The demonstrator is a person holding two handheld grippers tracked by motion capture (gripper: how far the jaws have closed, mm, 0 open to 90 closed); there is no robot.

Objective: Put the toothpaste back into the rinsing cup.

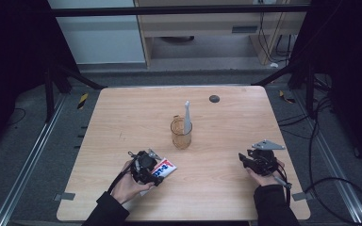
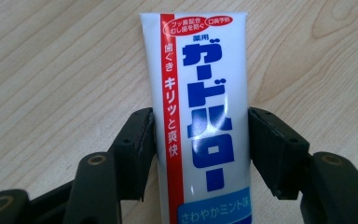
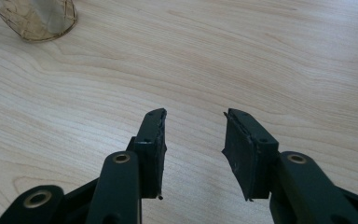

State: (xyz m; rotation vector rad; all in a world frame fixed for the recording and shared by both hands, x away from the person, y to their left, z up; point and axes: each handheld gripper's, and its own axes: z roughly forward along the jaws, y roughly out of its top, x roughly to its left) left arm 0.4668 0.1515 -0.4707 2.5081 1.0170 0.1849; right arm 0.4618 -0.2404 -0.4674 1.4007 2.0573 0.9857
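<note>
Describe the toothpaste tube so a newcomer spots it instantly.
Start at the wooden table, then go to its near left part, where the left gripper sits. The toothpaste tube lies between its fingers: white with a red stripe and blue lettering, unlike the amber glass cup mid-table.
</note>
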